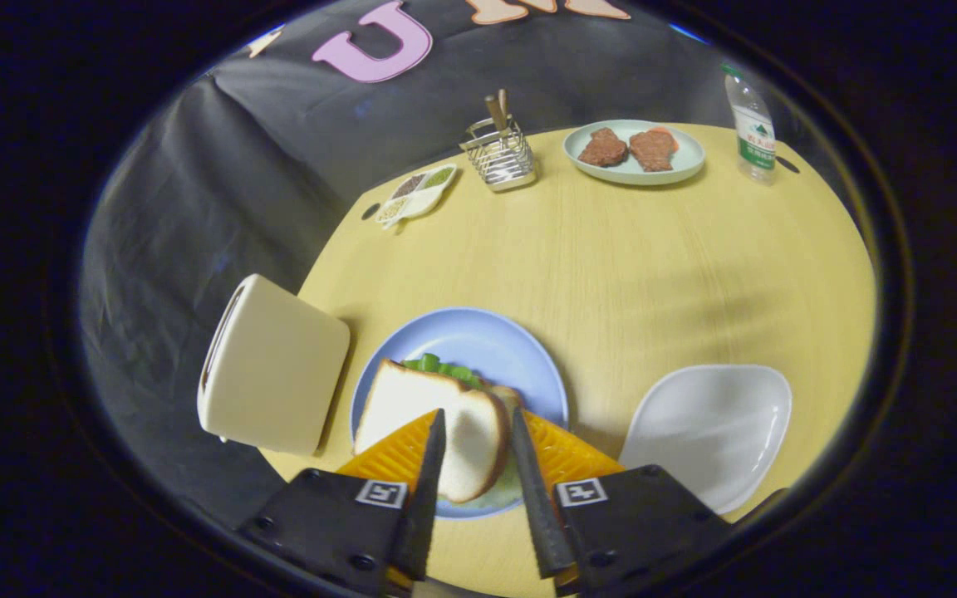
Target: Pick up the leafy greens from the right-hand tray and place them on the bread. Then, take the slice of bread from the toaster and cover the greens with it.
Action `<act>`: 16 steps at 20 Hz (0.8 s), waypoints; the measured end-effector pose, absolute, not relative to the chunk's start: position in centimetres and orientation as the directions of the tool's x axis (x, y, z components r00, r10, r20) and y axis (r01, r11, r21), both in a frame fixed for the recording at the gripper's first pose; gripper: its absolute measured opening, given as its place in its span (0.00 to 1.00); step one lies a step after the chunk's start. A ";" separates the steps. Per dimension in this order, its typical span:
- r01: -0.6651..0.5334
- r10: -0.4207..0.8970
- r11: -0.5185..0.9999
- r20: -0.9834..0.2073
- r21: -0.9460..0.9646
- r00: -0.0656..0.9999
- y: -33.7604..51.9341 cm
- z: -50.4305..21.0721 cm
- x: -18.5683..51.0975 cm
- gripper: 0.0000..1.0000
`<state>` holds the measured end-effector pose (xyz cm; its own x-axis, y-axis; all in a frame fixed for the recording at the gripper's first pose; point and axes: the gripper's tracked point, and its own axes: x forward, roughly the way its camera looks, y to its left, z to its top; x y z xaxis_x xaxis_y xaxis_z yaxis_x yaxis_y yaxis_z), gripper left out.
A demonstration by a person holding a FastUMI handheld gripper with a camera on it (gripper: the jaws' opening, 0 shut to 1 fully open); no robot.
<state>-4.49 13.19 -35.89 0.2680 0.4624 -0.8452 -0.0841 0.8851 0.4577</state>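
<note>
Fingers of the gripper (476,415) sit lowest and closest, spread a little apart, with the slice of bread (433,423) between and just ahead of them. Cannot tell whether both inner faces actually press the slice; a narrow gap seems to show on the right side, so grip is uncertain.

Slice lies tilted over the blue plate (478,340), one edge raised toward the toaster (271,365), which stands just left of the plate with its slot facing away. Leafy greens (444,367) peek out green from behind the slice's far edge, on the plate. A sliver of a second bread piece shows beside the right fingertip, under the greens as far as can be judged.

White tray (711,432) to the right of the plate, nothing in it. Greens step looks done; covering step appears to be at placement or release.

Risks, as judged:
- Slice tilted, not flat. Letting go now could let it slide off the greens toward the plate rim.
- Soft bread; a hard squeeze would dent or tear it.
- Dragging the fingers back low could pull the slice or greens along.
- Toaster close on the left; a sideways swing could knock it.

Far side of table (653,266): plate of meat (633,151), wire holder (501,154), bottle (751,124), well apart.
</note>
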 end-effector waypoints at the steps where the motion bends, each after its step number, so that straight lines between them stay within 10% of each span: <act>1: -0.090 0.466 0.883 -0.839 0.461 0.280 13.0 -35.6 -4.4 0.73; 4: -0.098 0.479 0.875 -0.820 0.474 0.314 12.6 -34.5 -4.1 1.00; 16: -0.230 0.360 0.932 -0.635 0.281 0.683 8.5 -21.1 -1.5 1.00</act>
